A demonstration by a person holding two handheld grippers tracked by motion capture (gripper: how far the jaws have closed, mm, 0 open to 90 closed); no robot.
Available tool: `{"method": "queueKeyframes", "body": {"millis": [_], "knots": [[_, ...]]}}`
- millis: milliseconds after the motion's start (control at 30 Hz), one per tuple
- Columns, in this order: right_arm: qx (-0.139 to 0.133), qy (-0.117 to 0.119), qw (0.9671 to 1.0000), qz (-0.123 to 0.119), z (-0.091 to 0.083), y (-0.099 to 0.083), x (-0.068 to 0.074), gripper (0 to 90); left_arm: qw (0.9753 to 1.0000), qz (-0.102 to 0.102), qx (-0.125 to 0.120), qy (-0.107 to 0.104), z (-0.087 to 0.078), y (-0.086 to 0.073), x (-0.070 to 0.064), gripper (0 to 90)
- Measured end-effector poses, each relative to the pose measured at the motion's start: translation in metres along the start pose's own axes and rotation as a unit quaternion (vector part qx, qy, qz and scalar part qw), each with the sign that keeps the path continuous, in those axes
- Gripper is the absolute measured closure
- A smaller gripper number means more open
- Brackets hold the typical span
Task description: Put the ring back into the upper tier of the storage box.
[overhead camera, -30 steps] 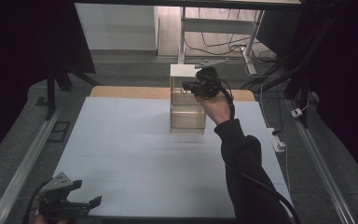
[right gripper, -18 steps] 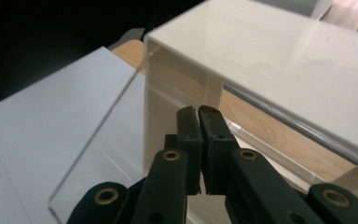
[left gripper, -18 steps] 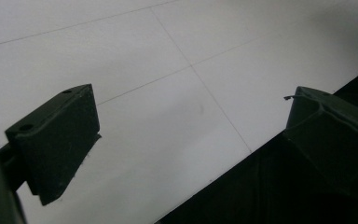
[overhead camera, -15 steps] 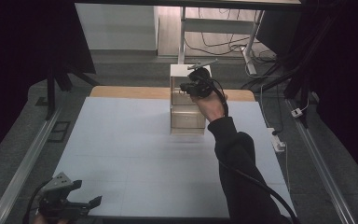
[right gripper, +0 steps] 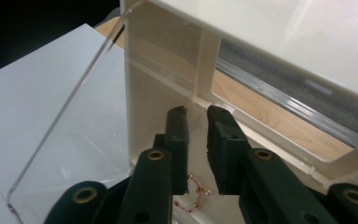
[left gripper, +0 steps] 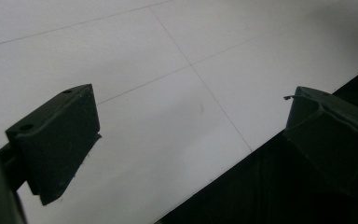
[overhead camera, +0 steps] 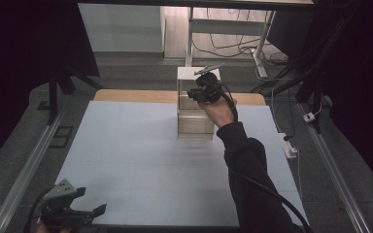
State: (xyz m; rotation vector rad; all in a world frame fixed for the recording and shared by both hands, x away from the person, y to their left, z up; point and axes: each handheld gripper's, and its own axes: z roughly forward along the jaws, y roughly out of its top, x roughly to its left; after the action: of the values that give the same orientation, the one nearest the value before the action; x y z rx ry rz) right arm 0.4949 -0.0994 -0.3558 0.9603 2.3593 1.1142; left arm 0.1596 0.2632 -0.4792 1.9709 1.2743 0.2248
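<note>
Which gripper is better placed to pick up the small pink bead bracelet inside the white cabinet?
The right gripper: its jaws, nearly closed, are inside the white plastic cabinet just above the pink bead bracelet. The left gripper hangs open at the table's near edge.

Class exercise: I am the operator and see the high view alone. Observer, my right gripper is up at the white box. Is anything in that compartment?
Observer: Yes, a short string of pink and gold beads lies on the floor of the box, just below the right gripper.
Operator: Is it gripped?
Observer: No. The fingers stand a narrow gap apart with nothing between them.
Operator: And the left gripper?
Observer: It is wide open over the edge of the white table, holding nothing.
</note>
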Motion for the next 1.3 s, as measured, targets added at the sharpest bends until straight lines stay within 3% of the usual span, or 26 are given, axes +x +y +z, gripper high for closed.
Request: {"method": "queueKeyframes", "body": {"millis": [233,500,600,1033,1300], "knots": [[-0.015,0.025,0.9996,0.007,-0.01,0.004,0.0,60.7,1.0,0.0,-0.001,0.001,0.0,0.0,0.0,3.1],[-0.024,0.034,0.9989,0.019,-0.021,0.008,0.002,47.9,1.0,0.001,-0.005,0.0,-0.001,0.0,0.001,2.9],[-0.023,0.04,0.9986,0.025,-0.024,0.007,0.002,43.8,1.0,0.001,-0.005,-0.001,-0.001,0.0,0.001,2.8],[-0.017,0.049,0.9986,0.007,-0.031,0.003,0.011,28.5,1.0,-0.001,-0.007,-0.003,-0.002,-0.001,0.001,2.6],[-0.007,0.073,0.9972,0.015,-0.037,-0.005,0.013,18.6,1.0,-0.002,-0.007,-0.002,-0.001,-0.001,0.001,2.6]]}}
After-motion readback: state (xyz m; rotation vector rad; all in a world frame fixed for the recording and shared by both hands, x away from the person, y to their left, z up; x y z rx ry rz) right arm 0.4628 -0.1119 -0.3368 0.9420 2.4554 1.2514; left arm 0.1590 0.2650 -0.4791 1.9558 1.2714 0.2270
